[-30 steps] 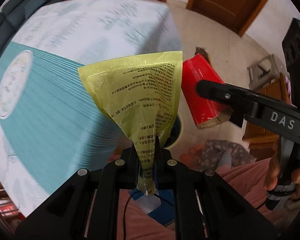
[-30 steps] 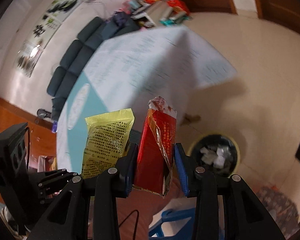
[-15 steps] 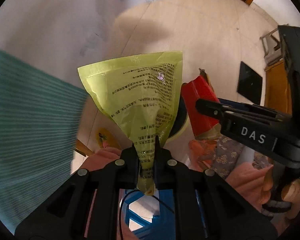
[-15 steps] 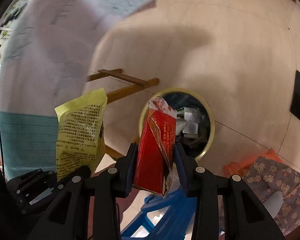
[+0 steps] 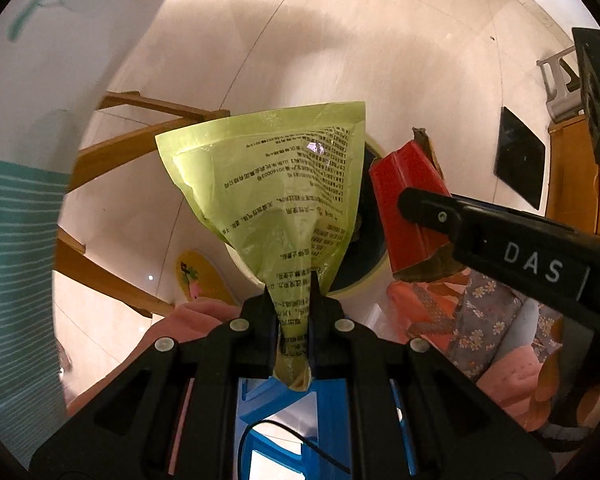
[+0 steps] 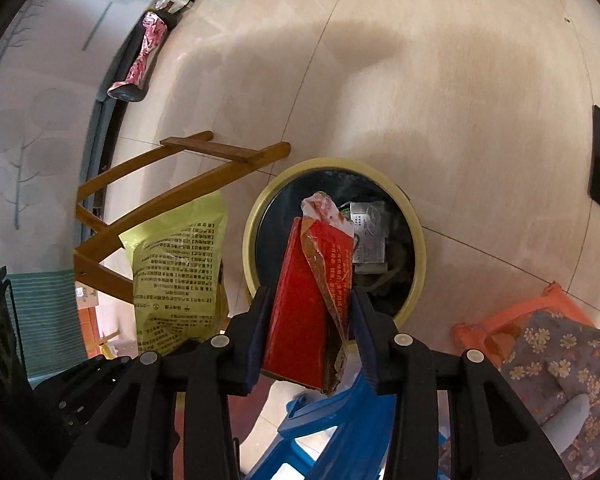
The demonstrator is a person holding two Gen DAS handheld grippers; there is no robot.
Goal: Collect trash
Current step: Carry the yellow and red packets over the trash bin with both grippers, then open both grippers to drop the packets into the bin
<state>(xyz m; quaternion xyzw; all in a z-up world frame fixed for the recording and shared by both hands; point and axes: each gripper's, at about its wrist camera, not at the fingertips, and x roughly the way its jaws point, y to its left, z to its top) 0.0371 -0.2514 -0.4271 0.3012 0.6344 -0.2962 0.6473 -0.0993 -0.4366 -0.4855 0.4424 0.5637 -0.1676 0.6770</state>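
Left wrist view: the left gripper (image 5: 292, 300) pinches the narrow bottom of the yellow bag (image 5: 276, 184), jaws almost together. The trash bin (image 5: 360, 280) lies just beyond it, mostly hidden behind the bag. The step seems to be carrying trash to the bin.

Right wrist view: the right gripper (image 6: 310, 320) clamps the torn red box (image 6: 308, 292), jaws partly apart around it. The bin rim (image 6: 418, 236) is straight ahead and below the fingers. The next move probably needs opening over the bin mouth.
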